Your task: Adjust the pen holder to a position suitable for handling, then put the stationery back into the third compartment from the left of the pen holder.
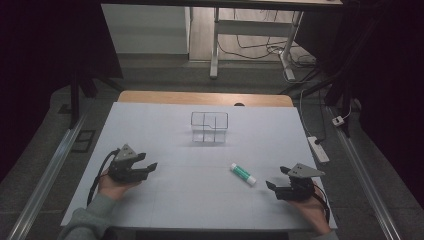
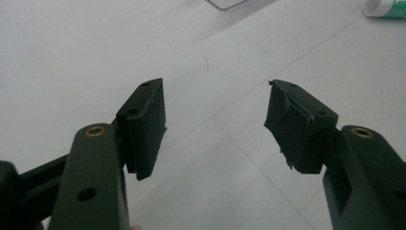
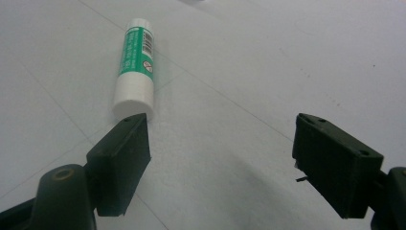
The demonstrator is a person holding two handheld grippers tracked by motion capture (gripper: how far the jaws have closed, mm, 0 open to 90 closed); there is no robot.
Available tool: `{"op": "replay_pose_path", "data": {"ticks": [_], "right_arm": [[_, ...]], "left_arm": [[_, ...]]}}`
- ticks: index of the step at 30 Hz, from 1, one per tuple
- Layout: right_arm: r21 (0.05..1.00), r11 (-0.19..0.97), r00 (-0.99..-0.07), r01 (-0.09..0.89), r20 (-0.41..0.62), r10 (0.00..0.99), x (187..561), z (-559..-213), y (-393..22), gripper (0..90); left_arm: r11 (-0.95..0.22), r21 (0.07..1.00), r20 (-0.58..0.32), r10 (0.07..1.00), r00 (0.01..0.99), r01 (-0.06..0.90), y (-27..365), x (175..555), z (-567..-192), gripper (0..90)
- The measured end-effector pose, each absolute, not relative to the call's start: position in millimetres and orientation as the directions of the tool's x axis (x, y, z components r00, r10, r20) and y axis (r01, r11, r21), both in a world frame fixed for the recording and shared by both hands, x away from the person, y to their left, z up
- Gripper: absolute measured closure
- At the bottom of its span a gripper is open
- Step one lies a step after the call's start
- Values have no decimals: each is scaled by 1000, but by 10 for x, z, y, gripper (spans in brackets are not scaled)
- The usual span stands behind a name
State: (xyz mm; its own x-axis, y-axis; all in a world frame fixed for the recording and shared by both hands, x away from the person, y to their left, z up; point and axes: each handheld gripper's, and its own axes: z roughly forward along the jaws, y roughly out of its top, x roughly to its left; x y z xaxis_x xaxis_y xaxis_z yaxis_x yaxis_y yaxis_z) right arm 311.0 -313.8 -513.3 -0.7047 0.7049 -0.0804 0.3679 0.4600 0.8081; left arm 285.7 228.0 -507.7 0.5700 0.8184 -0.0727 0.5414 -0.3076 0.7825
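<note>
A: We start w/ the glue stick [image 1: 243,173]. It lies flat on the white table sheet [image 1: 165,130], toward the right side, nearer the person than the wire rack [image 1: 209,127]. Nothing holds it.

B: Agreed. Right gripper [image 1: 278,181] sits just beside it, jaws spread wide, empty. In the right gripper view the stick [image 3: 135,67] lies off to one side, its white end next to one pad [image 3: 124,160], not between the two.

A: So risk no. 1, in our judgement: closing from here catches air, or the pad nudges the round tube and it rolls off across the sheet.

B: Risk no. 2: tube is smooth and round. A grip near the very end could squirt it out or leave it tilted. We'd want the jaws square across the middle.

A: Left gripper [image 1: 145,166] is well apart on the left side, jaws also apart, nothing in them; the left gripper view has bare sheet between its pads [image 2: 146,127].

B: Rack is light wire, free-standing. If the stick goes in there, a knock on the rim could shift or tip it.
</note>
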Motion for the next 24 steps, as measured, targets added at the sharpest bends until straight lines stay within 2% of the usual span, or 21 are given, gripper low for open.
{"op": "replay_pose_path", "data": {"ticks": [6, 21, 24], "right_arm": [[810, 460, -707, 363, -83, 703, 3105, -5133, -3133, 199], [812, 467, -710, 351, -94, 698, 3075, -5114, -3129, 202], [824, 444, -713, 354, -70, 698, 3066, -5083, -3130, 202]], "left_arm": [[-323, 789, -52, 812, 581, 522, 2306, 2710, -5092, 364], [-354, 782, -19, 810, 587, 513, 2273, 2755, -5146, 336], [-357, 780, -19, 808, 589, 515, 2276, 2773, -5150, 335]]}}
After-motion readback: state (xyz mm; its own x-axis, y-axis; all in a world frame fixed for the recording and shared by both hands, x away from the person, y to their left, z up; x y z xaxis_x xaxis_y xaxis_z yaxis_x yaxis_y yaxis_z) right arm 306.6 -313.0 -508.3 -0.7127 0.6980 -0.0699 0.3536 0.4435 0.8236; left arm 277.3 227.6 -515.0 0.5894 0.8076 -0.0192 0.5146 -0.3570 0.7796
